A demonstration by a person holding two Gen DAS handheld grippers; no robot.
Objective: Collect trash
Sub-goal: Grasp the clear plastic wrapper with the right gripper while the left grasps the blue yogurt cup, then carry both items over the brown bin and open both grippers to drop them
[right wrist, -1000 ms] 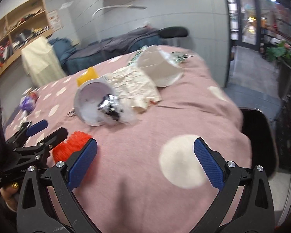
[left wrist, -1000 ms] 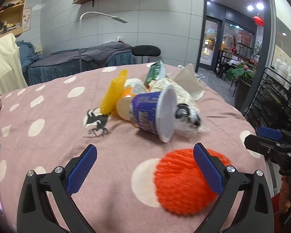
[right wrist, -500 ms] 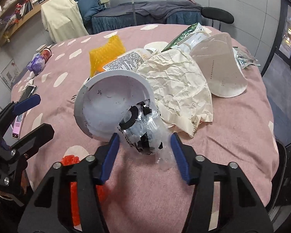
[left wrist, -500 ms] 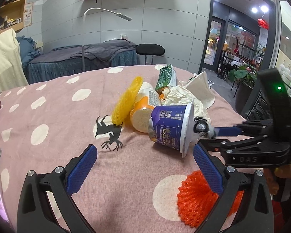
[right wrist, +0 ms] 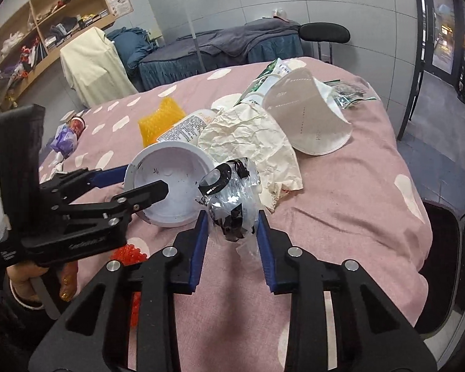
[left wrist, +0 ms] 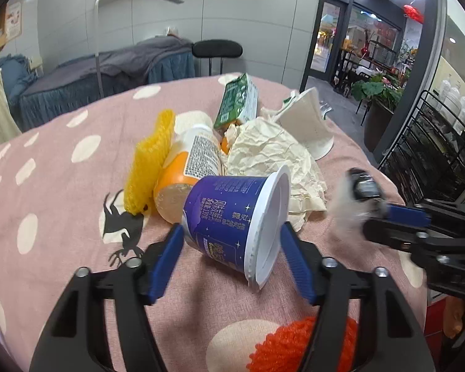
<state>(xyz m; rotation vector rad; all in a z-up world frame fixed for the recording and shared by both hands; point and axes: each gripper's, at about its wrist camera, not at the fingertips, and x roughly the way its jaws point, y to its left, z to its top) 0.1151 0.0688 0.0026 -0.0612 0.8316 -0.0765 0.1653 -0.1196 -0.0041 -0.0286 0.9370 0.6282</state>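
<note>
Two grippers worked the pink tablecloth (left wrist: pixel 61 186): the left gripper (left wrist: pixel 230 255) clamped the blue cup (left wrist: pixel 232 214) lying on its side, while the right gripper (right wrist: pixel 230 235) pinched a crumpled plastic wrapper (right wrist: pixel 232 198) just beside the cup's mouth.

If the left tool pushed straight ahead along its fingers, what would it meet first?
The purple cup lying on its side: it already sits between the left tool's fingers. Beyond it lie the orange bottle and crumpled paper; depth is unclear.
</note>
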